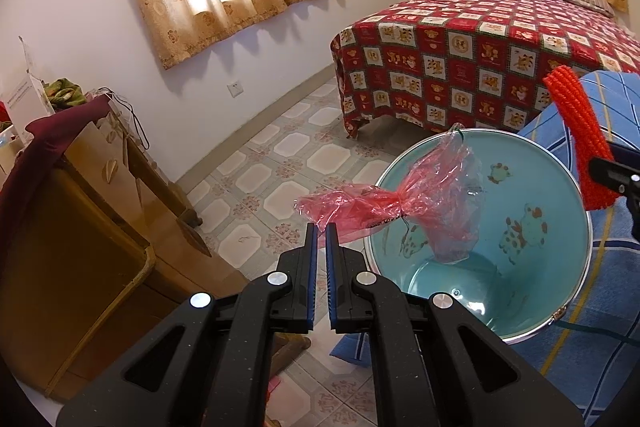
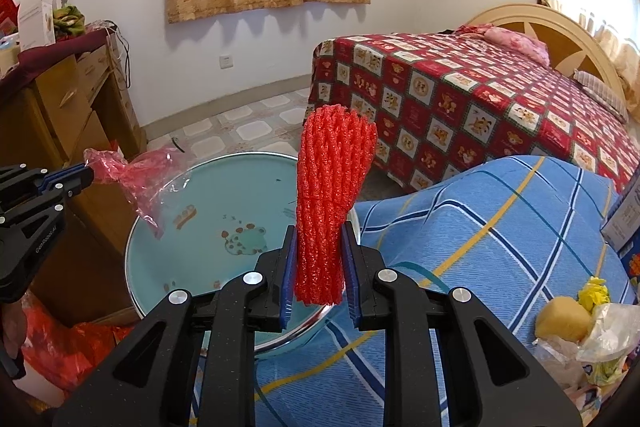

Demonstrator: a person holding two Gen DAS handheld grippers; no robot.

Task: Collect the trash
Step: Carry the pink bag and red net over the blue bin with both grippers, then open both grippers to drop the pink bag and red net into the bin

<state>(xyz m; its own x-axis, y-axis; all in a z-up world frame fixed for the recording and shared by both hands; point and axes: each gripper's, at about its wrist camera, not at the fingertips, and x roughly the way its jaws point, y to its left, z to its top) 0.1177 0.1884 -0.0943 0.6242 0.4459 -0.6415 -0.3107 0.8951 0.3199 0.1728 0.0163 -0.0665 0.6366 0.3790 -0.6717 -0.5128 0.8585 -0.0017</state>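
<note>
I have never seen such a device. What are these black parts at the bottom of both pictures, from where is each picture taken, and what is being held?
A person holds one black two-finger tool in each hand; no robot arm is here. Each picture comes from a camera on one tool, looking along its fingers.

The left tool pinches a red plastic bag, which hangs over a pale blue bin.

The right tool grips a red foam net sleeve near the same bin.

The bin stands beside a surface with a blue checked cloth, where more wrappers lie. Behind is a bed.
</note>
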